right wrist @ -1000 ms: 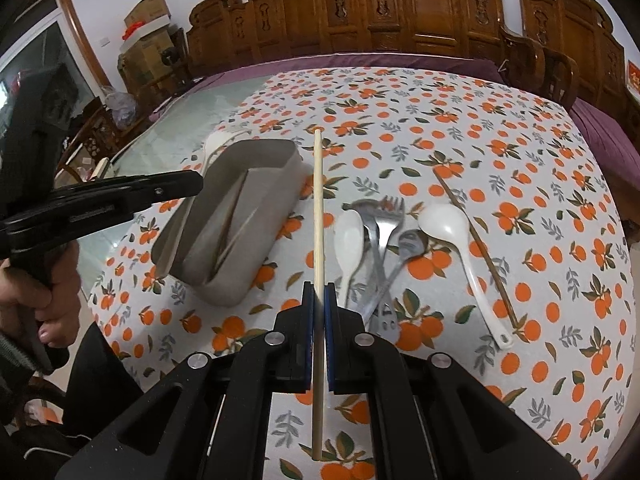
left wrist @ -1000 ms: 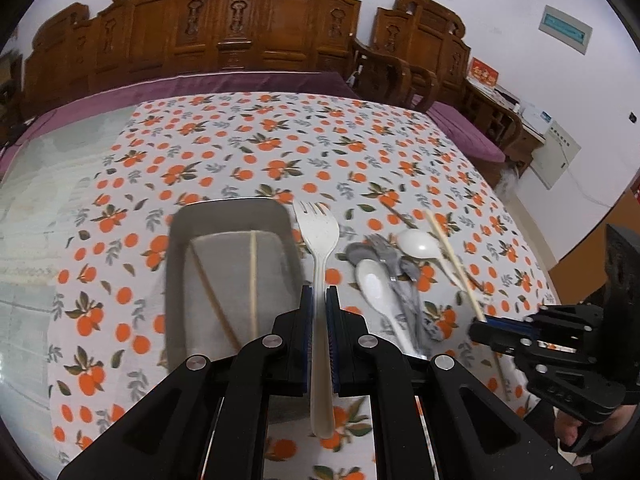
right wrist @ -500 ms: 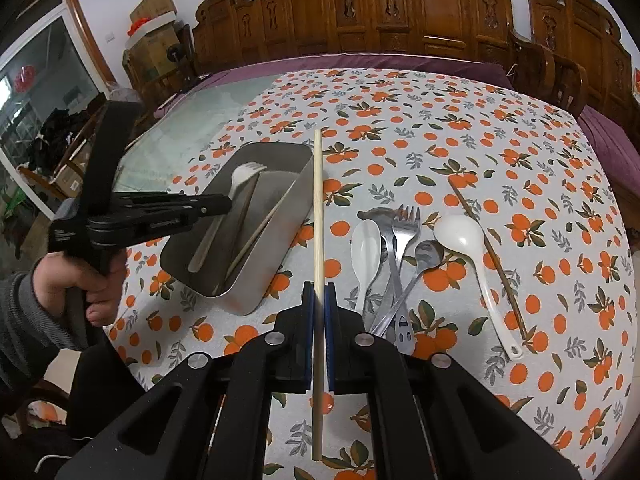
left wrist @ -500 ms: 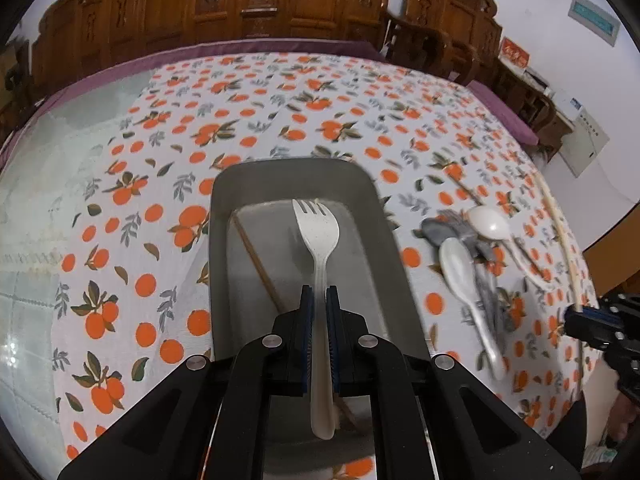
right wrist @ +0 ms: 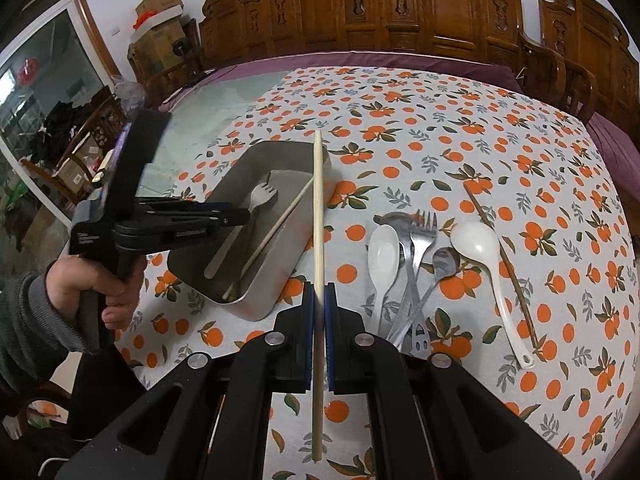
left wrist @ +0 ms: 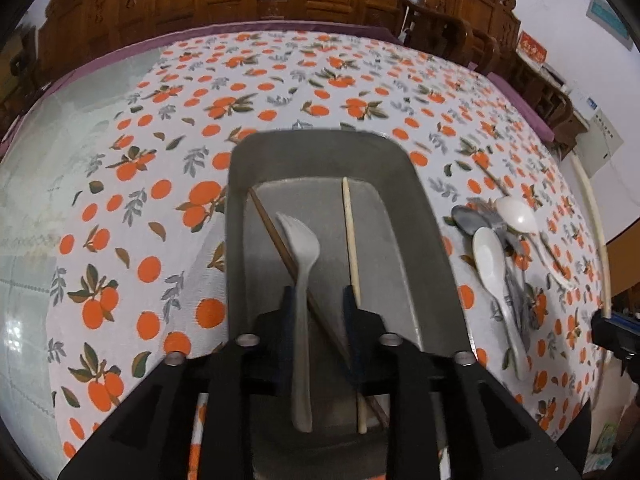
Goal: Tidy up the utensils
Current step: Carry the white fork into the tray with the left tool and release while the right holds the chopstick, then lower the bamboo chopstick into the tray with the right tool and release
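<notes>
The white plastic fork point(left wrist: 301, 276) is pale and slim, tines pointing away from the holder, and it lies inside the grey metal tray point(left wrist: 424, 240) with its handle running back between the parting jaws of the left tongs point(left wrist: 318, 300); those jaws are opening and the blue pads stand clear of the handle on both sides, so the fork is let go rather than pinched; it is turned partly onto its edge and crosses a dark brown chopstick point(left wrist: 276, 240) that slants along the tray floor, while a pale chopstick point(left wrist: 350, 240) lies straight beside it, towards the tray's right wall; the tray sits on the table point(left wrist: 160, 128), which wears a white cloth printed with oranges; off to the right of the tray, well apart from the left tongs, a white spoon point(right wrist: 383, 256), a steel fork point(right wrist: 420, 248), a steel spoon point(right wrist: 440, 268) and a larger white ladle spoon point(right wrist: 480, 252) lie in a loose cluster, with another dark chopstick point(right wrist: 504, 264) slanting under the ladle spoon; the right tongs point(right wrist: 319, 304) are clenched on a long pale chopstick point(right wrist: 318, 216), gripped partway along, its far end reaching over the tray's near corner; a hand point(right wrist: 96, 284) in a grey sleeve grips the left tool's handle; carved wooden chairs point(right wrist: 400, 12) line the far edge.
</notes>
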Available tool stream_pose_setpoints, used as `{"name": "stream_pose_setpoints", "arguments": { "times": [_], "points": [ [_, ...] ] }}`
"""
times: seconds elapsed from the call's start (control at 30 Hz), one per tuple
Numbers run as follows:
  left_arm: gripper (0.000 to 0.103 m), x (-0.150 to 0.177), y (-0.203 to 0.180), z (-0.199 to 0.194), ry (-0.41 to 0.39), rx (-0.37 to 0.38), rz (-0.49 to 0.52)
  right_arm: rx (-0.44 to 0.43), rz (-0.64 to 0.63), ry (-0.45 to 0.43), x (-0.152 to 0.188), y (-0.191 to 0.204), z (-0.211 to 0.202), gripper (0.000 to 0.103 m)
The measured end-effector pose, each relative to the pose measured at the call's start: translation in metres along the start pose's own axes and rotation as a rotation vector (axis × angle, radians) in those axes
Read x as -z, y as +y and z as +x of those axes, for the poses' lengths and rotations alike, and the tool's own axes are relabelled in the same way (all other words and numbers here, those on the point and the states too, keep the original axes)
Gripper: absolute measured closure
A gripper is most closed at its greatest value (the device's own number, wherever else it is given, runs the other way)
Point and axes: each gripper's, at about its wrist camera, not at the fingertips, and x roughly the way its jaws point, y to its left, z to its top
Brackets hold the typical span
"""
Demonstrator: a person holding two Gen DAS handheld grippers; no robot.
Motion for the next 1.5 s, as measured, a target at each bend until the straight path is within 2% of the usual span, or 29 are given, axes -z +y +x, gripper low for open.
{"name": "stream_pose_setpoints", "arguments": {
  "times": [0.07, 0.2, 0.43, 0.63, 0.7, 0.87, 1.27, 1.5],
  "points": [
    [0.068, 0.001, 0.001, -0.012, -0.022, 0.001, 0.006, -0.002, -0.006, -0.001, -0.004, 0.005, 0.002, 0.097],
    [0.050, 0.004, 0.004, -0.038, -0.068, -0.005, 0.014, -0.017, -0.012, -0.004, -0.012, 0.016, 0.008, 0.097],
    [0.043, 0.018, 0.019, -0.071, -0.126, -0.040, 0.019, -0.045, -0.045, 0.001, -0.026, 0.043, 0.024, 0.097],
    [0.026, 0.030, 0.034, -0.090, -0.148, -0.059, 0.015, -0.063, -0.078, 0.018, -0.034, 0.064, 0.038, 0.097],
    [0.017, 0.033, 0.038, -0.094, -0.153, -0.075, 0.012, -0.067, -0.086, 0.024, -0.036, 0.069, 0.043, 0.097],
    [0.010, 0.039, 0.051, -0.104, -0.163, -0.078, -0.011, -0.071, -0.099, 0.041, -0.044, 0.078, 0.059, 0.097],
    [0.010, 0.046, 0.069, -0.114, -0.181, -0.103, -0.045, -0.106, 0.004, 0.066, -0.068, 0.072, 0.098, 0.097],
    [0.010, 0.047, 0.071, -0.118, -0.189, -0.106, -0.048, -0.079, 0.028, 0.079, -0.073, 0.065, 0.118, 0.097]
  ]
}}
